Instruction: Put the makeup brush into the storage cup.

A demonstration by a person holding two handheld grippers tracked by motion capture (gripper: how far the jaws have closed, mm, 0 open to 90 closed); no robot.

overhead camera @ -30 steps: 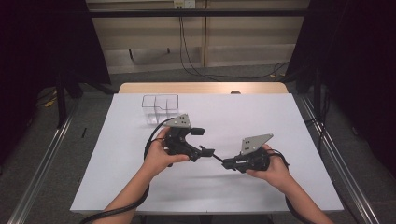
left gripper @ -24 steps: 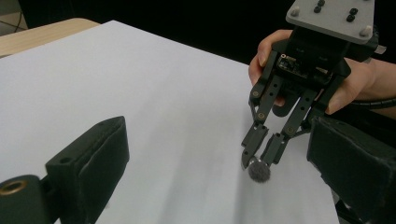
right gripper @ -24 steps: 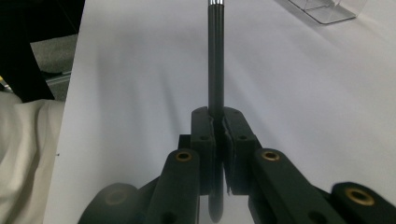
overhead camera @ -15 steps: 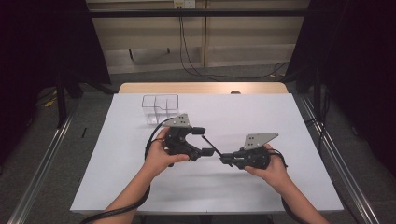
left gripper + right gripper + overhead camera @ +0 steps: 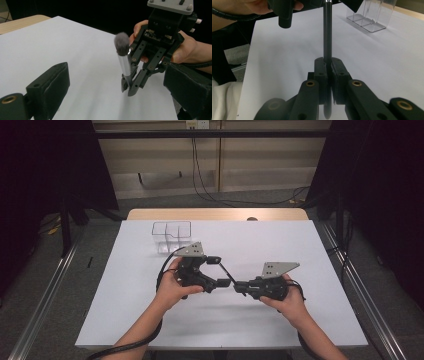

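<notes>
The right gripper (image 5: 328,65) clamps the brush (image 5: 124,61) handle — the left gripper (image 5: 115,82) stands open around its head. Transfer pending; the organizer (image 5: 172,234) sits beyond, unfilled.

Brush (image 5: 124,58): soft grey bristles, polished metal ferrule, glossy black handle. Gripper jaws matt black plastic. Organizer (image 5: 172,234) clear glossy plastic; table (image 5: 280,240) covering matt white.

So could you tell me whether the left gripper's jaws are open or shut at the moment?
Open. In the left gripper view the left gripper's two jaws stand wide apart, and the brush is clamped by the right gripper instead.
</notes>
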